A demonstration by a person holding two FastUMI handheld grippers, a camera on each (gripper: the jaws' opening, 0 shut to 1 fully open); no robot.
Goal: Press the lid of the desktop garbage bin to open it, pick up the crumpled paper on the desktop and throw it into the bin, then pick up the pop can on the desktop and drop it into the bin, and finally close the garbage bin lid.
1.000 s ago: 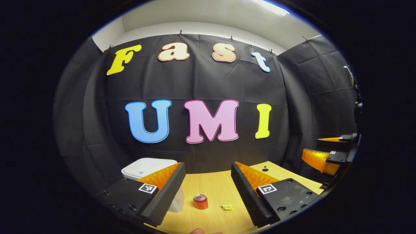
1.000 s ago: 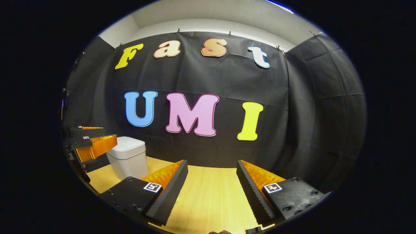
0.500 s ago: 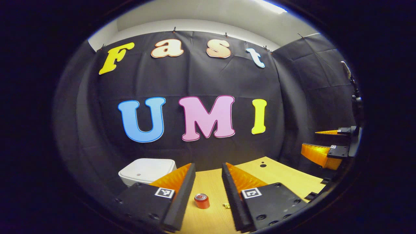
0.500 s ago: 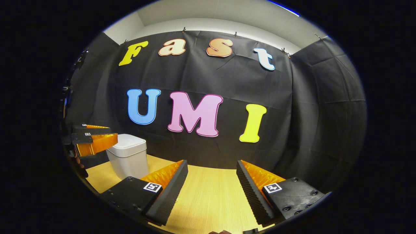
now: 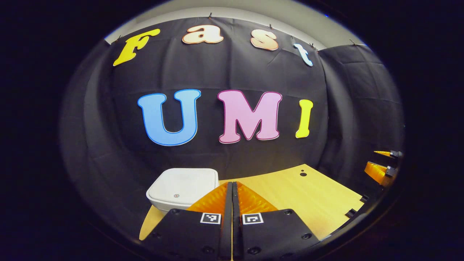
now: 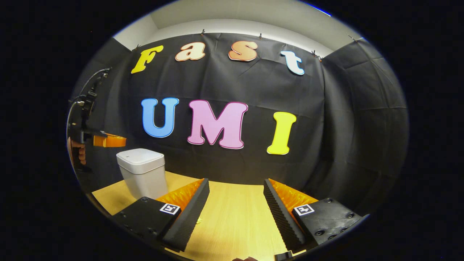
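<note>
Left gripper (image 5: 232, 188) fingers now brought together at bottom centre, nothing between them; half a second ago a gap was seen there with the pop can in it. White garbage bin (image 5: 183, 188), lid down, sits lower left on the wooden surface (image 5: 308, 195). Right gripper (image 6: 235, 199) fingers held apart, unchanged. Bin (image 6: 142, 172) seen at left, closed left gripper (image 6: 108, 140) above it.
</note>
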